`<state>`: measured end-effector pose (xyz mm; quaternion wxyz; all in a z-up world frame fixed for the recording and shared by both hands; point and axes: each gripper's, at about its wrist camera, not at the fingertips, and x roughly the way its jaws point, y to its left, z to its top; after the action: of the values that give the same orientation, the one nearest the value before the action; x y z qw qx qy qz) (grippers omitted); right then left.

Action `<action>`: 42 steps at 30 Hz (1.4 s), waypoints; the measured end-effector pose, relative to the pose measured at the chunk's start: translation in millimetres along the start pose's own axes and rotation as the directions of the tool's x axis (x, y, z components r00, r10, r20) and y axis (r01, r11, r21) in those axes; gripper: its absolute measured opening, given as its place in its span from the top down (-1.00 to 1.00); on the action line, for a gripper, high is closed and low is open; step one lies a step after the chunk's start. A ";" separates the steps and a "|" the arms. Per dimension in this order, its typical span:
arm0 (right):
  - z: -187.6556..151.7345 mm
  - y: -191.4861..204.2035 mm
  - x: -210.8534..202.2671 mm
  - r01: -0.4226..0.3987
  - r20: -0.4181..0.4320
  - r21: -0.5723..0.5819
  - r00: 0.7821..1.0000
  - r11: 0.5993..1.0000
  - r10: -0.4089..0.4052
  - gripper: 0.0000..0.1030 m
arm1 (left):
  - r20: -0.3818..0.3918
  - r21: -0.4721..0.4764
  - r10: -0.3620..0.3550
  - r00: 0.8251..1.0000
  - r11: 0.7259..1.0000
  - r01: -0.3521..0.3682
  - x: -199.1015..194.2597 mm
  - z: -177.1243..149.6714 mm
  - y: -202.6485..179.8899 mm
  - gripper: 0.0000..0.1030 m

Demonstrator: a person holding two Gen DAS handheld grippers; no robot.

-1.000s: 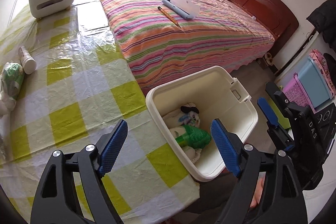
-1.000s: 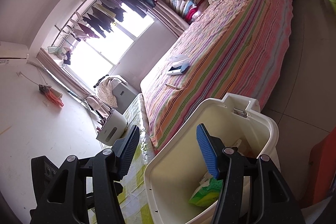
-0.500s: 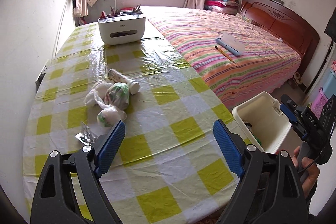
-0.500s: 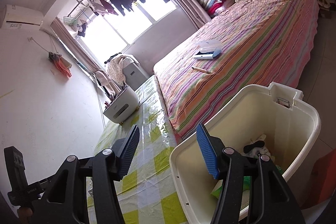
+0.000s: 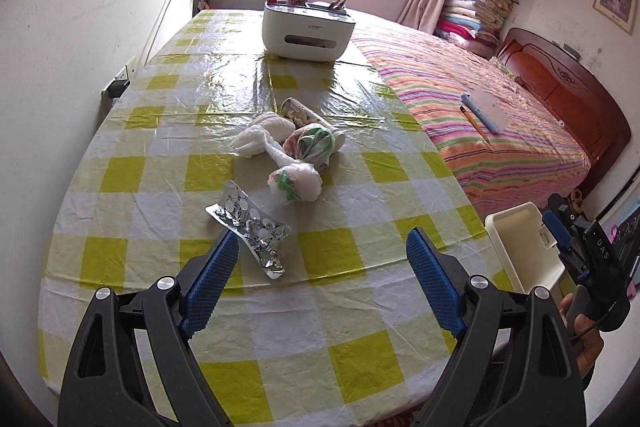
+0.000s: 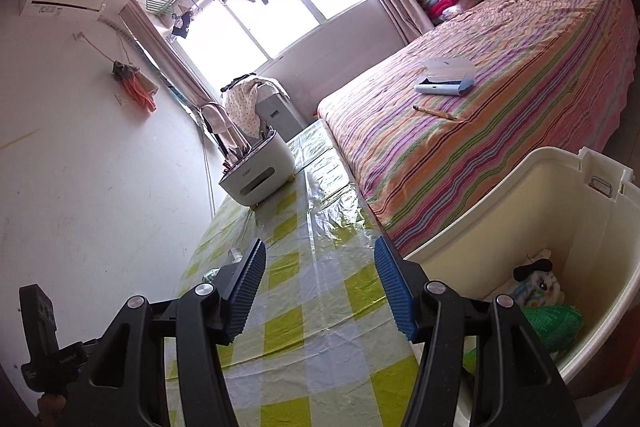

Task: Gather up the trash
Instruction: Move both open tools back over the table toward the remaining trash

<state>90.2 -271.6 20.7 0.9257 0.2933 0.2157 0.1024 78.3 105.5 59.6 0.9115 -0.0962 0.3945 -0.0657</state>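
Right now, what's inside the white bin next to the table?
In the bin lie a crumpled white wrapper with a black bit and a green packet. The right gripper and the near rim cover the rest of the bottom.

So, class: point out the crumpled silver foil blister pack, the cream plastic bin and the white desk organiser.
Silver foil blister pack [image 5: 252, 227], left wrist view, middle of foil.
Cream plastic bin [image 6: 532, 211], right wrist view, inner wall.
White desk organiser [image 5: 308, 33], left wrist view, front face.
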 end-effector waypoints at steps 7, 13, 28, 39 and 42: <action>-9.9 21.5 11.9 -0.018 -0.030 -0.048 0.999 0.999 0.017 -0.07 | -0.028 -0.060 0.011 1.000 0.998 -0.013 -0.8 -10.7 30.2 -0.64; -18.6 34.8 21.4 -0.024 -0.060 -0.074 0.998 0.997 0.020 -0.11 | -0.044 -0.076 0.009 0.999 0.997 -0.012 -2.7 -16.4 41.5 -0.64; -38.1 58.3 38.4 -0.011 -0.090 -0.151 0.996 0.989 -0.003 -0.22 | -0.032 -0.024 -0.005 0.999 1.000 0.004 -1.8 21.2 40.1 -0.64; -45.2 68.5 46.0 0.008 -0.084 -0.188 0.996 0.982 -0.024 -0.22 | -0.063 0.031 -0.029 0.998 0.999 0.031 5.8 11.2 39.4 -0.64; -47.7 72.6 48.8 -0.001 -0.093 -0.200 0.995 0.980 -0.018 -0.22 | -0.069 0.011 -0.025 0.997 1.000 0.025 7.6 10.9 45.6 -0.64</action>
<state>107.0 -173.8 11.7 0.9397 0.1925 0.2491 0.1336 93.4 149.7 51.2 0.8970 -0.0936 0.4239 -0.0827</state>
